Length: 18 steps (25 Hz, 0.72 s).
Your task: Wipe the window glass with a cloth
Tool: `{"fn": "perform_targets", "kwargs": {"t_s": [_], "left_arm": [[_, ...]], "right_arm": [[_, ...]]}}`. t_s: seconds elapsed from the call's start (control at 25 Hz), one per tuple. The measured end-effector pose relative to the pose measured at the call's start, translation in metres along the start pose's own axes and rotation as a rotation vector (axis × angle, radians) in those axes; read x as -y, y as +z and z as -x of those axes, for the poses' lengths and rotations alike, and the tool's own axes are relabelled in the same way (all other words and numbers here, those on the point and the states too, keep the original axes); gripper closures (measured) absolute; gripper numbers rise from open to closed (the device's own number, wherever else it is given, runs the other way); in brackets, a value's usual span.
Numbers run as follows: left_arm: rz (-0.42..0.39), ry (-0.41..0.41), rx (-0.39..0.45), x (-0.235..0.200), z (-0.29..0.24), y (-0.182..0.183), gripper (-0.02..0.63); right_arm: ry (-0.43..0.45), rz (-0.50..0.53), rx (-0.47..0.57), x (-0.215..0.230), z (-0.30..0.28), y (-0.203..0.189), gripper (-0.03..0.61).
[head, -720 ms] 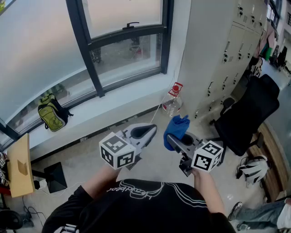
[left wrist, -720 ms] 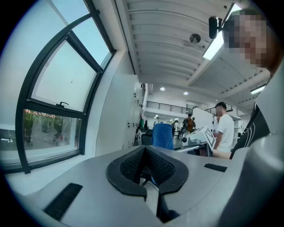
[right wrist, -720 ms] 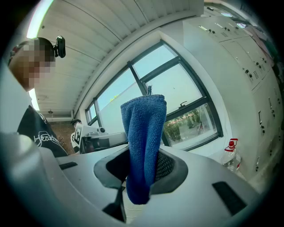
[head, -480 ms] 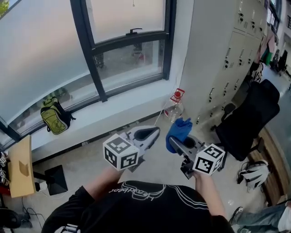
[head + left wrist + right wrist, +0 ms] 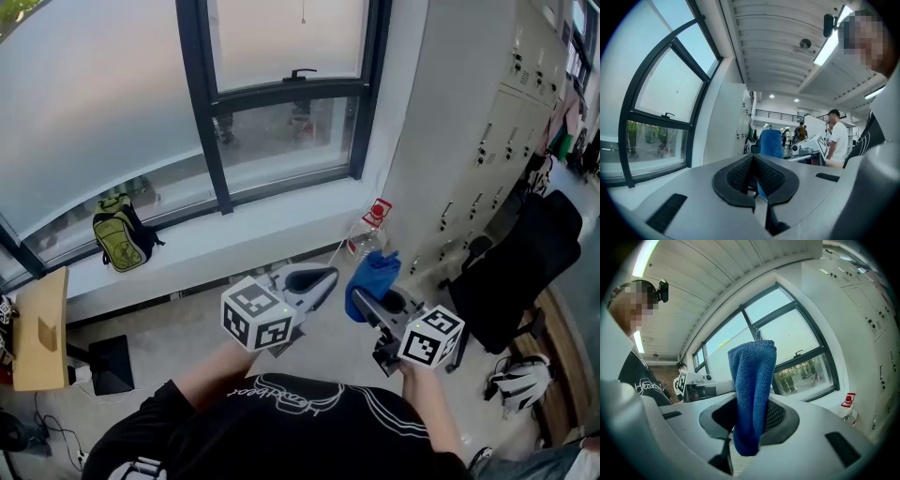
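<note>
From the head view we see both grippers held side by side over a bare stretch of floor (image 5: 178, 328), well short of the window glass (image 5: 281, 131). The left gripper (image 5: 314, 278) points up toward the white sill (image 5: 234, 234). The right gripper (image 5: 364, 302) carries the blue cloth (image 5: 373, 274), which stands up from its jaws. A bottle (image 5: 368, 236) with a red cap stands just beyond the cloth, at the foot of the grey lockers (image 5: 487, 141). A backpack (image 5: 120, 234) rests on the sill, off to the left. A black chair (image 5: 525, 272) crowds the right side.

In the left gripper view we find the left gripper (image 5: 753, 161) with its jaws pressed together and nothing between them. The cloth (image 5: 771, 143) shows past them, and the dark window frame (image 5: 696, 93) runs up the left.

In the right gripper view the right gripper (image 5: 750, 416) is clamped on the cloth (image 5: 752, 390). Its upper end rises free against the window glass (image 5: 792, 338), and its lower end hangs below the pads. The bottle (image 5: 847, 406) sits low at the right, beside the lockers (image 5: 876, 319).
</note>
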<state>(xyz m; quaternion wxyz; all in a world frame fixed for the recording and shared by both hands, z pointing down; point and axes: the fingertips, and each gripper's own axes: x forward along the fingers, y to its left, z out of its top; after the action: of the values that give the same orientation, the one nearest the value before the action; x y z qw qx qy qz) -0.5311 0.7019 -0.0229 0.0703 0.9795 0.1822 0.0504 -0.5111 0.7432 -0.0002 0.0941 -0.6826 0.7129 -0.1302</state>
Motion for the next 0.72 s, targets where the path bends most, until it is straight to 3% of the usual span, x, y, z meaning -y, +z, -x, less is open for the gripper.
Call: {"fn": "perform_targets", "kwargs": {"t_s": [0.16, 0.4, 0.72], "left_arm": [[0.022, 0.005, -0.019, -0.014, -0.011, -0.012, 0.611], [0.029, 0.022, -0.044, -0.065, -0.056, -0.021, 0.611], [0.111, 0.111, -0.070, -0.215, -0.166, -0.038, 0.611]], "right_arm": [[0.000, -0.030, -0.009, 0.017, -0.007, -0.011, 0.485], [0.009, -0.069, -0.010, 0.085, -0.039, -0.010, 0.485], [0.014, -0.123, -0.063, 0.258, -0.121, 0.000, 0.485]]}}
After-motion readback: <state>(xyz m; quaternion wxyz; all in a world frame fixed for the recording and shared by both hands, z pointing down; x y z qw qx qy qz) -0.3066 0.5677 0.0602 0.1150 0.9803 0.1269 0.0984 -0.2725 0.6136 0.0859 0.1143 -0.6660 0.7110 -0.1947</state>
